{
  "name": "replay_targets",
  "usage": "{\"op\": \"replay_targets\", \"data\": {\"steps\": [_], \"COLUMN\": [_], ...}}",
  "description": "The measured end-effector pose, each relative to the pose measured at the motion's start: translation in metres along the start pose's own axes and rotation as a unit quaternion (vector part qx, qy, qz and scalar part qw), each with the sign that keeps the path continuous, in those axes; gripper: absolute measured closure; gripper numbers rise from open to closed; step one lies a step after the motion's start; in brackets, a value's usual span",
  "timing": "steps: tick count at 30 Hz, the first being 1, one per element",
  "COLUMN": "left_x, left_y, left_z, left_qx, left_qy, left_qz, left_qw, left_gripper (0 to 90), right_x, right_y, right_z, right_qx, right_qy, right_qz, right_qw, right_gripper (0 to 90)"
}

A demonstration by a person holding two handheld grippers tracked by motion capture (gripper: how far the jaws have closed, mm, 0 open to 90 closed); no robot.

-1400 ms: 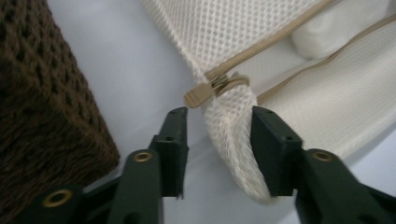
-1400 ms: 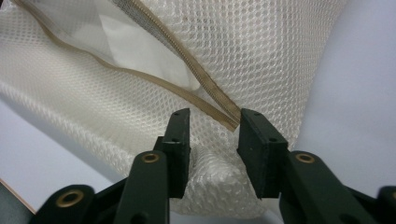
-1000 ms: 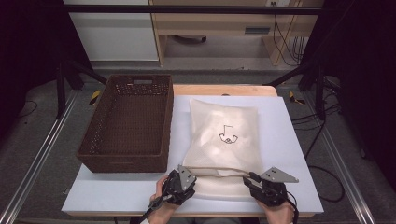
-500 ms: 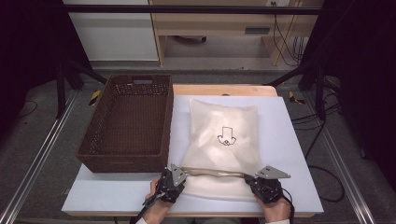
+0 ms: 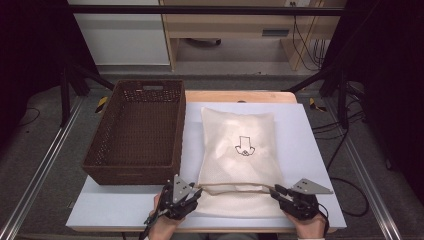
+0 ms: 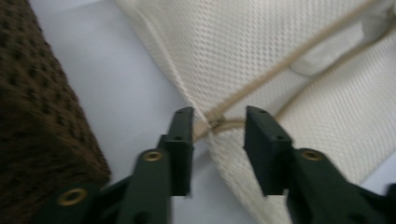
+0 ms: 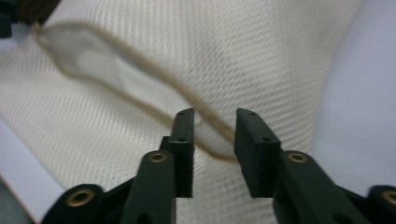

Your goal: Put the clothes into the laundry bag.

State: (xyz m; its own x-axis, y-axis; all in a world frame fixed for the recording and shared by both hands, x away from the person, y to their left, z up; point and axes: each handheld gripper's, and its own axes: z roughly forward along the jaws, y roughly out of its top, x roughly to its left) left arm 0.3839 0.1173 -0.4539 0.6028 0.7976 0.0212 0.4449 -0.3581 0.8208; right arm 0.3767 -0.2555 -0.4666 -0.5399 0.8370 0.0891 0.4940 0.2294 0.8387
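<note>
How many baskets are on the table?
1. One brown woven basket sits on the left part of the table, beside the white mesh bag. It shows again as a dark wall in the left gripper view.

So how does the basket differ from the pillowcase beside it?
The basket is dark brown, stiff and woven, with upright walls; the pillowcase is cream, soft and lies flat. The basket stands apart from both hand-held grippers, while the pillowcase's near zip edge lies between them. Both rest on the white table.
</note>
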Motion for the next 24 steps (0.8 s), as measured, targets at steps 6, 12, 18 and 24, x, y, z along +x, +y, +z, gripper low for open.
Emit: {"op": "replay_targets", "data": {"steps": [6,12,18,24], "left_x": [0.008,0.006,0.001,0.0], "left_y": [-0.002,-0.008,-0.012,-0.013], "left_z": [0.029,0.035,0.033,0.038], "left_qx": [0.044,0.057,0.042,0.034], "left_qy": [-0.017,-0.027,-0.028,-0.038], "left_qz": [-0.009,-0.015,-0.006,-0.012], "left_qw": [0.9988,0.9979,0.9987,0.9986], "left_gripper": [51.4,67.6,66.3,47.0], "right_x": [-0.02,-0.025,-0.024,0.008], "right_y": [-0.008,-0.012,-0.01,0.009], "right_z": [0.007,0.016,0.013,-0.004], "right_qx": [0.024,0.045,0.035,-0.02], "right_qy": [-0.061,-0.059,-0.086,-0.036], "right_qz": [0.051,0.048,0.031,0.002], "right_qw": [0.9966,0.996,0.9953,0.9992], "right_gripper": [51.6,72.1,59.5,53.5]}}
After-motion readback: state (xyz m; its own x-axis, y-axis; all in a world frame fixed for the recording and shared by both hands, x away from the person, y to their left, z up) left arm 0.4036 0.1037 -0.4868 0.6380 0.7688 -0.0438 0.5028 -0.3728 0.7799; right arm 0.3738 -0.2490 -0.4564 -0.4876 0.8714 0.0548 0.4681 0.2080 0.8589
